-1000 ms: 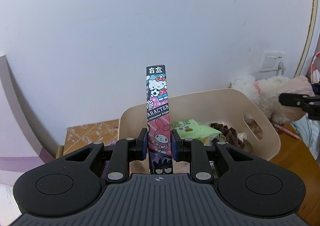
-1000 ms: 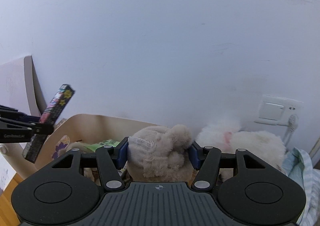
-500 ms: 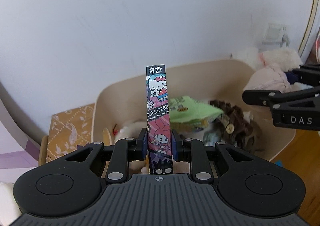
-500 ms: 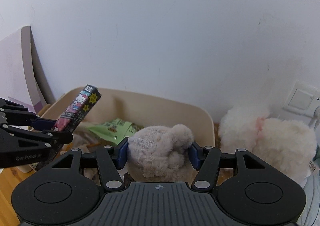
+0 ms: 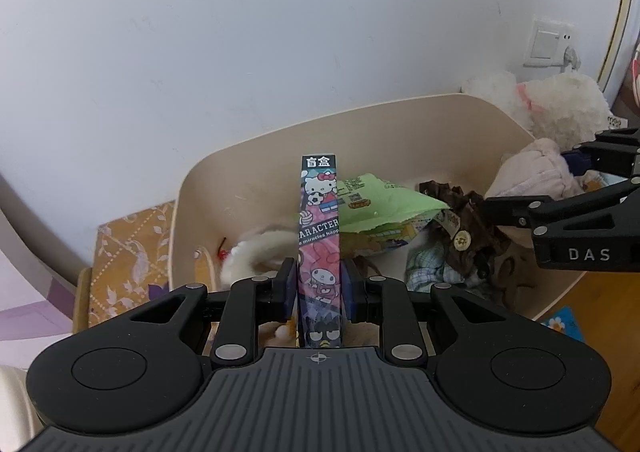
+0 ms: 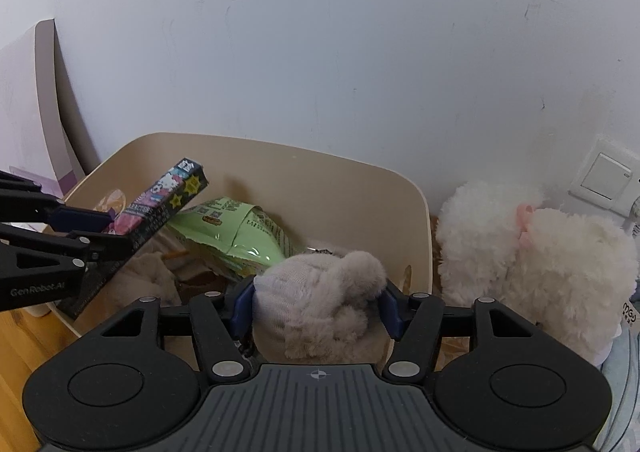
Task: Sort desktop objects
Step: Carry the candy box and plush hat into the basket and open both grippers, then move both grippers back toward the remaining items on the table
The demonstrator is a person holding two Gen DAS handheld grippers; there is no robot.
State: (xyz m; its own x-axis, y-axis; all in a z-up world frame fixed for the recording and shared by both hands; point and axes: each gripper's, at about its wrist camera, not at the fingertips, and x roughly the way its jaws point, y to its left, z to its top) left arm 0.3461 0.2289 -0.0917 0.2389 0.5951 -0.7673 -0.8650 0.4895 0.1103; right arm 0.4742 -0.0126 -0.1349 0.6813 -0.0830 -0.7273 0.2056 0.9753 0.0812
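Cardboard "盲盒" box (image 5: 320,236) sits clamped in left tongs (image 5: 319,286); "DAS"-marked right tongs (image 6: 318,302) grip a beige plush (image 6: 320,304).

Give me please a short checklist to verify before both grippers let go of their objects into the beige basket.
1. Left gripper holds the cartoon box firmly: ok, its fingers press both sides of the box.
2. Right gripper holds the plush hat: ok, it is squeezed between the pads.
3. Box is above the basket: ok, the basket interior shows behind and below it.
4. Hat is over the basket: cannot tell, it sits near the right rim.
5. Free landing space: not ok, the green snack bag and brown cloth crowd the middle of the basket.
6. Grippers are apart from each other: ok, a gap shows in both views.
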